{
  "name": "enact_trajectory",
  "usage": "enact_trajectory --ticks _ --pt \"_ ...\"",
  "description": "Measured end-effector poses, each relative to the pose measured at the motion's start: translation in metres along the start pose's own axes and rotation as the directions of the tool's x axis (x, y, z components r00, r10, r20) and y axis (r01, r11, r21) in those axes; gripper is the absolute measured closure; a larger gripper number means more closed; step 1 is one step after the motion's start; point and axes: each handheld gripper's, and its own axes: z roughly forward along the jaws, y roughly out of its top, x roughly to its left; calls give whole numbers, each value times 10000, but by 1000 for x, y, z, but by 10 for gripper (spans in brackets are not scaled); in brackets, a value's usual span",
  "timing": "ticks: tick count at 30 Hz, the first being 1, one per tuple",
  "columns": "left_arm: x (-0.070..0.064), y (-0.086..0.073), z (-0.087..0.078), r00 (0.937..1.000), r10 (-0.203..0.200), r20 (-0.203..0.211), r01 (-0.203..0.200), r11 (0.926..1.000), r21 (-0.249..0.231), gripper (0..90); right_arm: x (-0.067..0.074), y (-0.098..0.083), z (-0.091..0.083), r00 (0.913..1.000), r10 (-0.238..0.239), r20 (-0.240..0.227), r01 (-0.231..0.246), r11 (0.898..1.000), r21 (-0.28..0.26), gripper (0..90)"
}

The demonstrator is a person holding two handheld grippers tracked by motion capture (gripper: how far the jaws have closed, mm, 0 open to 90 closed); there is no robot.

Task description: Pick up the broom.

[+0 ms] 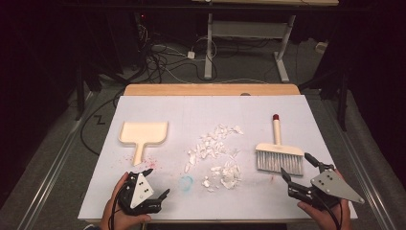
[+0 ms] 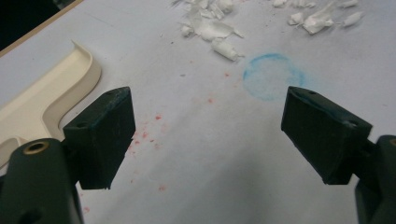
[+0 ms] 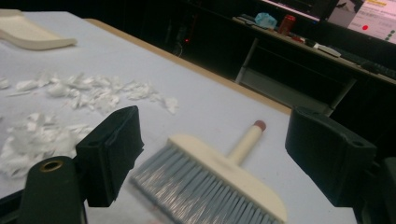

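Observation:
A cream dustpan (image 1: 143,135) lies flat at the left of the white table cover, its handle toward me; its corner (image 2: 46,93) shows in the left gripper view. A scatter of white paper scraps (image 1: 215,155) fills the middle. A cream hand brush (image 1: 279,154) with grey bristles lies at the right, handle pointing away, red cap at its tip. My left gripper (image 1: 158,182) is open near the front edge, just below the dustpan's handle, nothing between its jaws. My right gripper (image 1: 298,166) is open just in front of the brush (image 3: 215,179), apart from the bristles.
A faint blue ring stain (image 2: 274,76) and red specks (image 2: 154,126) mark the cover (image 1: 287,110) near my left gripper. The wooden table edge (image 1: 210,89) runs along the far side. Beyond it stand a desk frame (image 1: 249,33) and floor cables (image 1: 163,62).

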Motion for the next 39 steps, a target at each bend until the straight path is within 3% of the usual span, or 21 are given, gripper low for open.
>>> enact_trajectory --ticks 3,14,18,30,34,38,39 --pt "1 2 4 10000 -39 63 39 10000 36 168 1 -4 2 10000 -25 2 25 9996 268 194" --pt "0 1 9 9989 320 342 -327 9993 180 170 -5 -6 8 9999 169 33 -170 9993 328 194" --pt "-1 0 7 9990 268 359 -272 9996 120 170 -5 -8 14 9997 160 179 -174 9966 799 203" --pt "-2 -3 1 9997 26 237 -31 9998 189 172 -13 3 40 9989 424 188 -441 9934 1057 205" --pt "-2 -2 3 9996 119 263 -127 9994 311 172 -20 5 56 9987 295 419 -355 9877 1524 200" --pt "-3 -2 4 9996 129 269 -138 9994 325 172 -33 9 79 9958 693 606 -811 9716 2223 202" --pt "-3 -2 5 9995 140 275 -149 9993 331 172 -37 9 86 9957 570 736 -733 9675 2420 202"
